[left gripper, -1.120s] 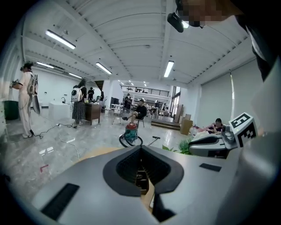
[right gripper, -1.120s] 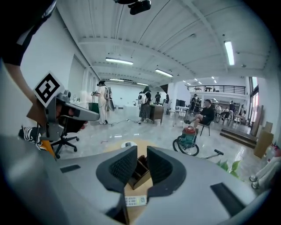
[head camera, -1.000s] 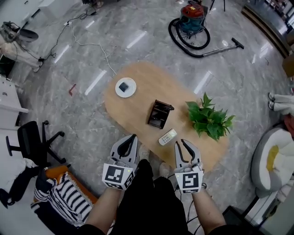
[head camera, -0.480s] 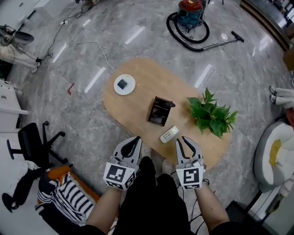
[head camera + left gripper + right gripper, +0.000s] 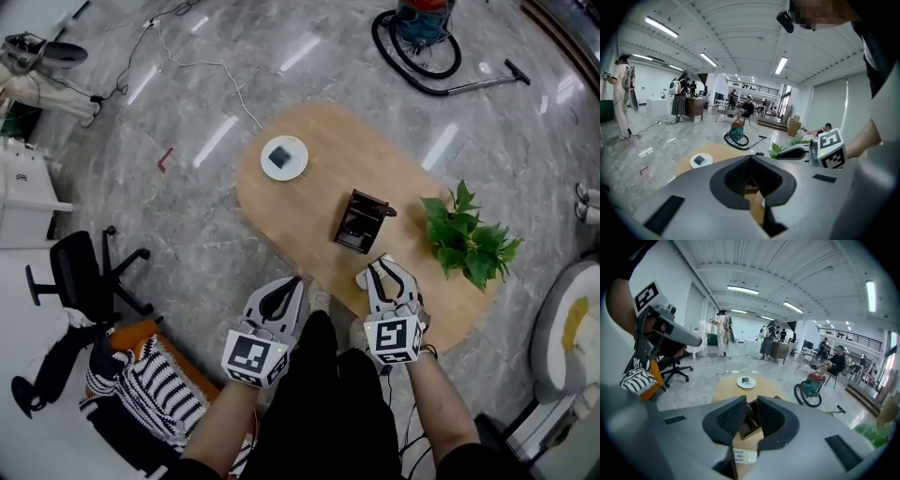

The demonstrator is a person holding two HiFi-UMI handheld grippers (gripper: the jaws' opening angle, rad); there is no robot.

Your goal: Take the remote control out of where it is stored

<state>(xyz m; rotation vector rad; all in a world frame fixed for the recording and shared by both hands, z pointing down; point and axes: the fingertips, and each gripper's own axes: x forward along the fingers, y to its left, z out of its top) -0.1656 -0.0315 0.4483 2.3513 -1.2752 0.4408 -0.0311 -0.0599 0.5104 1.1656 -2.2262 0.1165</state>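
On the oval wooden table, item count: one white plate at the far left end, carrying one small dark square item; one dark brown open box at the middle; one leafy green plant at the right end; one white remote control, lying flat on the tabletop at the near edge, outside the box and just to its near side. In the head view only one pale end of the remote control shows, to the left of the right gripper's jaws; in the right gripper view its label face shows low down in the gap between those jaws. Grippers, two, one in each hand. Right gripper: over the near edge of the table, pointing towards the box, jaws a narrow gap apart and clamped on nothing, the remote control on the table below them. Left gripper: off the table's near left edge, over the floor, jaws closed together with nothing between them. On the grey marble floor around the table: one red vacuum cleaner with hose at the far side; one black office chair at the left.
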